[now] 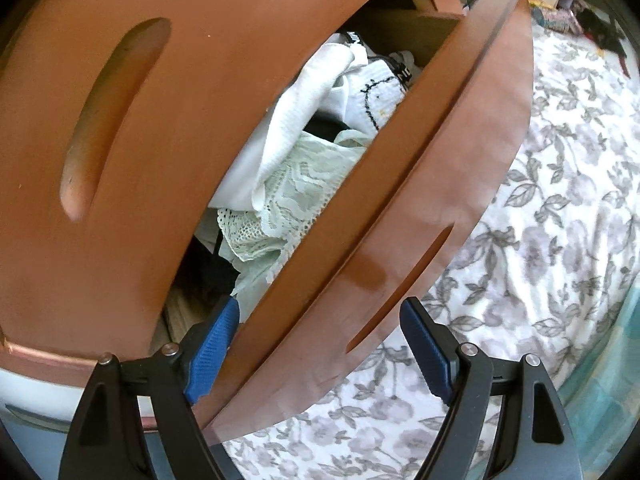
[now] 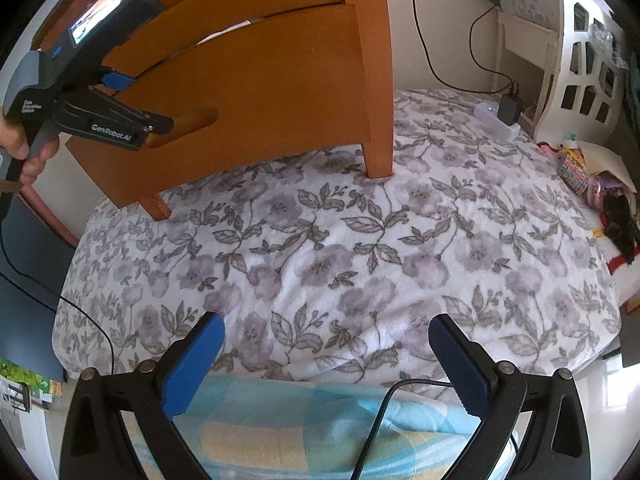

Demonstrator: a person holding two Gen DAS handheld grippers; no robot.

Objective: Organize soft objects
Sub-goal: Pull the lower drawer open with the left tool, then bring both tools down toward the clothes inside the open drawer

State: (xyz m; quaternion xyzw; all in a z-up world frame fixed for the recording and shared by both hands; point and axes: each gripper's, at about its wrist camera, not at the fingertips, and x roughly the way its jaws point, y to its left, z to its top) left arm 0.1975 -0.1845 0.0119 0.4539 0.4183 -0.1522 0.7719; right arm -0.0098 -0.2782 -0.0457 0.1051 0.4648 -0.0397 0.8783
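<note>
A brown wooden drawer [image 1: 420, 184] stands partly pulled out and holds white and pale green lace garments [image 1: 296, 184] and a white sock with black stitching [image 1: 372, 92]. My left gripper [image 1: 320, 340] is open, its fingers straddling the drawer's front panel near the handle slot [image 1: 404, 288]. In the right wrist view the left gripper [image 2: 116, 92] shows at the wooden chest's drawer front [image 2: 248, 92]. My right gripper [image 2: 324, 360] is open and empty above the floral blanket [image 2: 340, 248].
The wooden chest [image 2: 280, 20] stands on the floral bed. A white shelf unit [image 2: 580, 68], a charger and cable [image 2: 508, 108], and a pile of colourful items [image 2: 600, 192] are at the right. A blue and yellow blanket [image 2: 312, 432] lies near me.
</note>
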